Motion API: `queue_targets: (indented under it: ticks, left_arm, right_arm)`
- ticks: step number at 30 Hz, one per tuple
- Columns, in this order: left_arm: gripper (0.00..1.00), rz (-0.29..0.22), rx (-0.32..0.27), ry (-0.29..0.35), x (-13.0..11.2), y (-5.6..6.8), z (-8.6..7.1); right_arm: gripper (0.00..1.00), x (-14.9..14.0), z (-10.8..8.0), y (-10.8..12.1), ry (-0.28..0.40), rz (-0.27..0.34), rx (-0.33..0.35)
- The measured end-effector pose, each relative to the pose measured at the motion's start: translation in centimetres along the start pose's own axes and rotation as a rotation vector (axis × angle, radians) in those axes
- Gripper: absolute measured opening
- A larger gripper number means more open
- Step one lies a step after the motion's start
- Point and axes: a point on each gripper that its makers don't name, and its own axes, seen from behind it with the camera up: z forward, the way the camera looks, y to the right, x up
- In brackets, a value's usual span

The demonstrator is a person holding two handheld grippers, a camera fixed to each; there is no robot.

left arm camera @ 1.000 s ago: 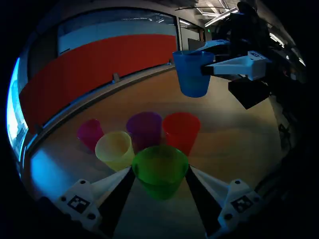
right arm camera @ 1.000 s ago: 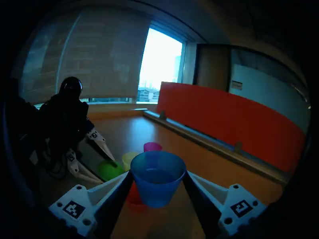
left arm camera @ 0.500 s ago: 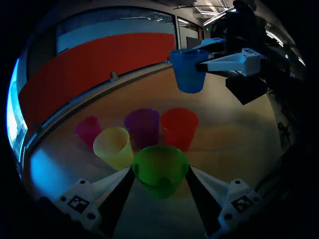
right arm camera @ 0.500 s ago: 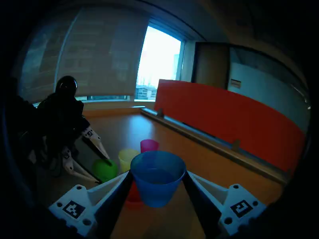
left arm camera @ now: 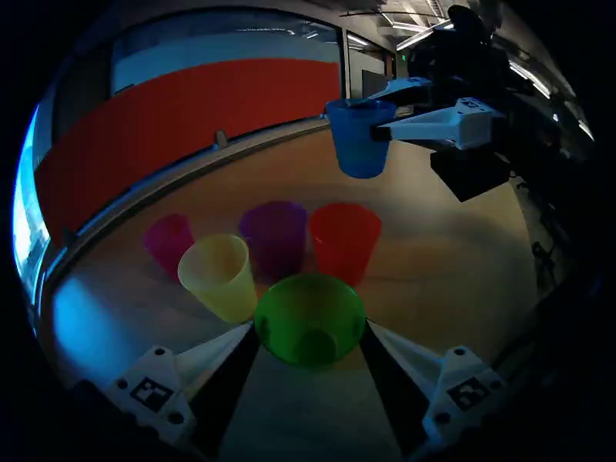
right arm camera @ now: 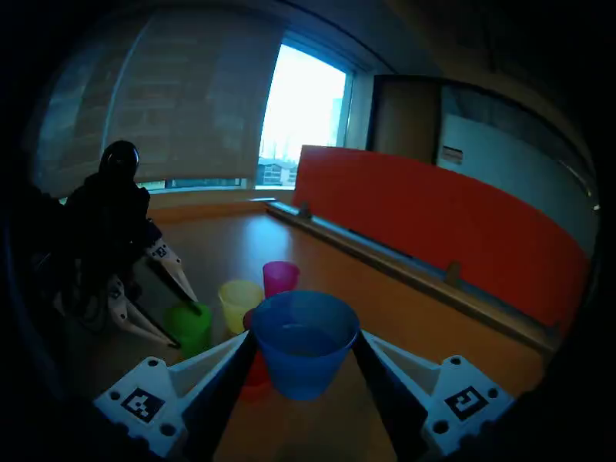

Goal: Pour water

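Note:
My left gripper (left arm camera: 309, 339) is shut on a green cup (left arm camera: 309, 318), held low over the wooden table (left arm camera: 454, 254); the same green cup (right arm camera: 189, 327) appears far left in the right gripper view. My right gripper (right arm camera: 304, 362) is shut on a blue cup (right arm camera: 304, 353) with water in it. In the left gripper view that blue cup (left arm camera: 359, 137) hangs in the air above the red cup (left arm camera: 343, 240). Yellow (left arm camera: 219, 276), purple (left arm camera: 273, 238) and magenta (left arm camera: 168, 241) cups stand beside the red one.
An orange partition wall (left arm camera: 177, 123) with a rail runs along the table's far edge. A bright window (right arm camera: 304, 115) is behind. A person in dark clothing (right arm camera: 108, 223) holds the left gripper. Bare tabletop lies to the right of the cups.
The blue cup has risen slightly and moved farther back above the red cup. The green cup has tipped a little, showing more of its inside. The standing cups have not moved.

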Motion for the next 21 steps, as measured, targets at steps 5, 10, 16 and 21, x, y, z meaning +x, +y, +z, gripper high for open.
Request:
queue_targets:
  ticks: [5, 10, 16, 21]
  left_arm:
    - [0.89, -0.012, -0.003, -0.022, -0.5, -0.1, 0.1]
    - [0.9, -0.018, -0.006, -0.028, -0.7, -0.2, -0.2]
    - [0.9, 0.009, 0.009, -0.047, -1.5, -0.4, -0.8]
    - [0.91, 0.022, 0.017, -0.056, -2.2, -0.4, -1.5]
  right_arm:
    - [0.91, -0.3, 0.3, 0.4, -0.007, 0.006, -0.005]
    - [0.91, -0.8, 0.6, 0.8, -0.019, 0.012, -0.008]
    - [0.91, -1.4, 1.4, 1.1, -0.039, 0.02, -0.005]
    - [0.91, -2.3, 2.3, 1.5, -0.066, 0.028, -0.002]
